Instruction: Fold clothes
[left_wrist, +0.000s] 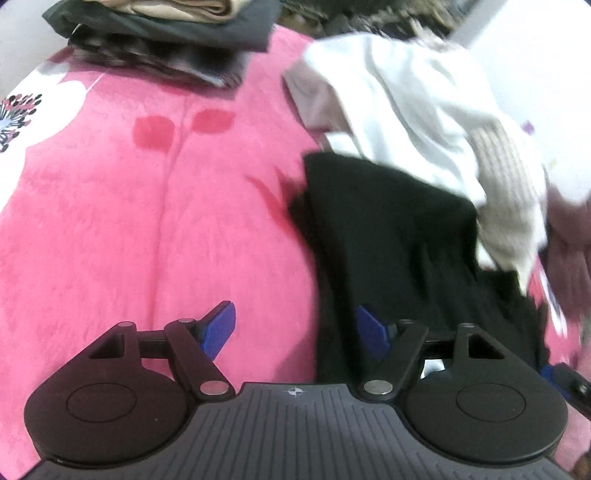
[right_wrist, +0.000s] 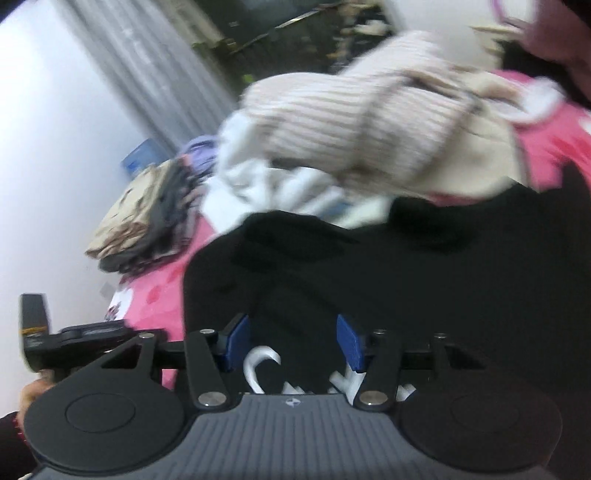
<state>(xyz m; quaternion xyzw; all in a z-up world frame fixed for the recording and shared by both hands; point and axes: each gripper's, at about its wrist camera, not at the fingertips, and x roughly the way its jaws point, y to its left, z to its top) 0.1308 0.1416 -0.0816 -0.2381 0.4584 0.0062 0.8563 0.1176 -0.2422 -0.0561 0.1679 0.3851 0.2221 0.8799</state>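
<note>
Your left gripper (left_wrist: 295, 332), at lower centre, has its jaws wide apart and holds nothing; it straddles the edge of the black garment (left_wrist: 388, 229) on the pink blanket (left_wrist: 129, 206). Your right gripper (right_wrist: 293, 341) stands part open over the same garment, pads clear of the cloth. Folded clothes (left_wrist: 162, 33) sit upper left.

The room is evenly lit and fairly bright — soft light with no hard shadows, only a faint dark patch beside the black garment (left_wrist: 388, 240) on the pink blanket (left_wrist: 129, 221). Motion blur smears the pile of clothes (right_wrist: 369, 122) in both views, worst on the right. Fisheye bending curves the edges, and the pale wall (right_wrist: 48, 147) washes out — nearly glaring.
</note>
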